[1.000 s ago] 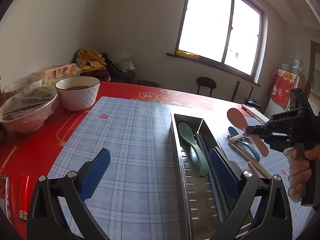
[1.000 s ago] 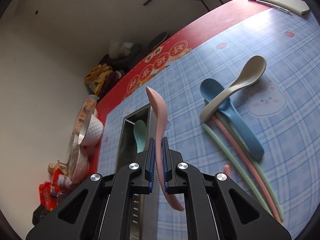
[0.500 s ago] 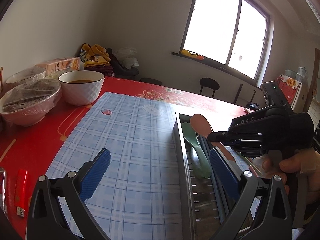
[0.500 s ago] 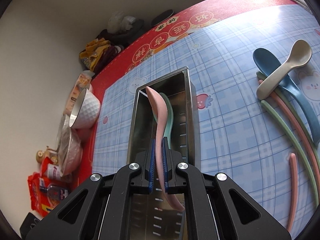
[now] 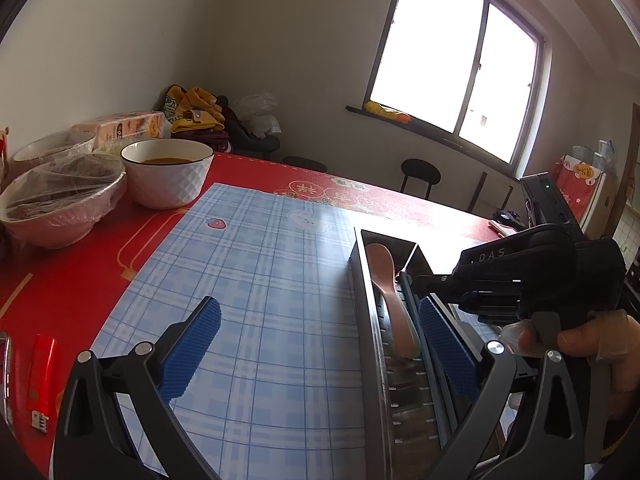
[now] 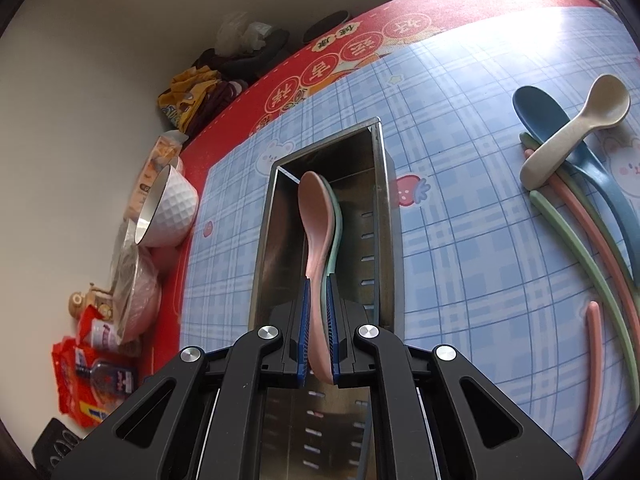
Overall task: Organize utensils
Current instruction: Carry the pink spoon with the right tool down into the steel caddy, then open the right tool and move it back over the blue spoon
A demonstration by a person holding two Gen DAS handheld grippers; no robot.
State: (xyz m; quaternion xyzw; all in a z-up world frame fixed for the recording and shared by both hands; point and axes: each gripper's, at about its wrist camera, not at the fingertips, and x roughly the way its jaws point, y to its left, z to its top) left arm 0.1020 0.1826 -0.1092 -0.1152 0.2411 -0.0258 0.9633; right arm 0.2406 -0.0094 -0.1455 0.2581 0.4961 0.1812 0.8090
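My right gripper (image 6: 319, 280) is shut on a pink spoon (image 6: 318, 216) and holds it low inside the long steel utensil box (image 6: 384, 216), right over a green spoon (image 6: 338, 232). The pink spoon (image 5: 390, 292) also shows in the box (image 5: 362, 288) in the left wrist view, with the right gripper (image 5: 416, 280) beside it. My left gripper (image 5: 316, 344) is open and empty above the blue checked mat (image 5: 260, 280), its right finger over the box. A blue spoon (image 6: 568, 136), a beige spoon (image 6: 576, 132) and coloured chopsticks (image 6: 592, 248) lie on the mat at the right.
A white bowl (image 5: 168, 172) with brown liquid and wrapped bowls (image 5: 60, 204) stand at the far left on the red tablecloth. A red lighter (image 5: 40, 376) lies near the left front edge. Snack packets (image 6: 88, 376) lie at the table's end.
My right gripper has lowered the pink spoon into the box, onto the green spoon. The left gripper has stayed open and moved little.
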